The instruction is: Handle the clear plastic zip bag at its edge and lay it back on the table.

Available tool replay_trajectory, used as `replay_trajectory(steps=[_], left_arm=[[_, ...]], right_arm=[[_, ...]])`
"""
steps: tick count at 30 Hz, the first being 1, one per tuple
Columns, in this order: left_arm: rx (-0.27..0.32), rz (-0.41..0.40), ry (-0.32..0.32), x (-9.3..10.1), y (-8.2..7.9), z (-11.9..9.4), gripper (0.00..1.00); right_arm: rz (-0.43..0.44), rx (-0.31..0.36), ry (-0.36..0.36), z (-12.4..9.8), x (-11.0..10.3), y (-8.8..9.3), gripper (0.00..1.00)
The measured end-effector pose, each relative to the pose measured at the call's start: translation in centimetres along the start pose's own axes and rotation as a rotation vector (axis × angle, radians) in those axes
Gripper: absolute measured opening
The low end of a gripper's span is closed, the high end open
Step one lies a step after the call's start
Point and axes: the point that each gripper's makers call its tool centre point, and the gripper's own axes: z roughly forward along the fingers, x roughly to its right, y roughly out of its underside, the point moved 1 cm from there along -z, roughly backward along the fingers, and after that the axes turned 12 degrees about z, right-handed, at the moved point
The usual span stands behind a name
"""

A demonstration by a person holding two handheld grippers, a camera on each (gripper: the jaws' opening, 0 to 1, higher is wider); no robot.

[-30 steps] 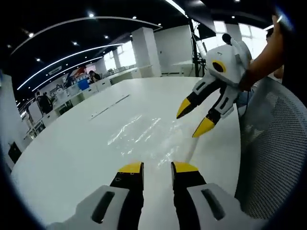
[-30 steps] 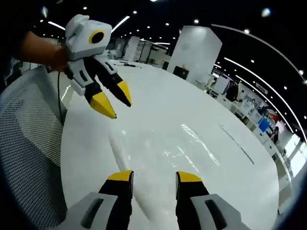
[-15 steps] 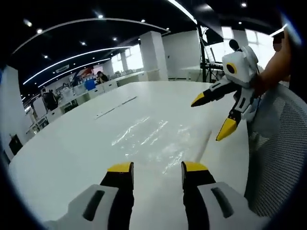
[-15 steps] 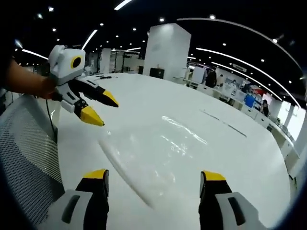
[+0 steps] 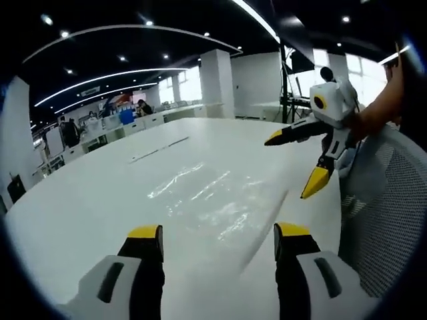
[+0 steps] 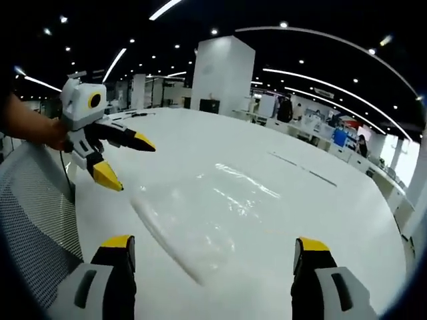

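The clear plastic zip bag (image 5: 213, 200) lies flat on the white table (image 5: 80, 200), glinting under the ceiling lights. My left gripper (image 5: 219, 233) stands open wide just short of the bag's near edge, nothing between its yellow tips. In that view my right gripper (image 5: 293, 162) hovers open above the bag's right side, held by a hand. The right gripper view shows the bag (image 6: 200, 213) spread on the table (image 6: 333, 207) ahead of my open right gripper (image 6: 215, 243). The left gripper (image 6: 125, 160) hangs open at the left, above the bag's far corner.
A grey mesh chair back (image 5: 387, 200) stands against the table's edge, also seen as the chair back (image 6: 33, 213). A thin dark seam (image 5: 160, 148) runs across the table farther out. A white pillar (image 6: 223, 73) and desks with people lie beyond the table.
Both grippers have opened their jaws wider. Each has drawn back a little from the bag, which stays flat on the table.
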Motion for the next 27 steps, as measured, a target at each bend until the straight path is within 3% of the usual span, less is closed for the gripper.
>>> replay_trajectory(steps=[14, 20, 27], left_arm=[[0.017, -0.039, -0.02, -0.5, 0.0, 0.3, 0.92], [0.008, -0.044, -0.034, -0.7, 0.1, 0.2, 0.99], [0.002, -0.053, -0.031, -0.7, 0.4, 0.3, 0.99]], right_arm=[[-0.013, -0.015, -0.004, 0.0, -0.2, 0.3, 1.0], [-0.009, -0.014, -0.003, 0.0, -0.2, 0.4, 1.0], [-0.009, -0.021, -0.003, -0.1, -0.4, 0.4, 1.0]])
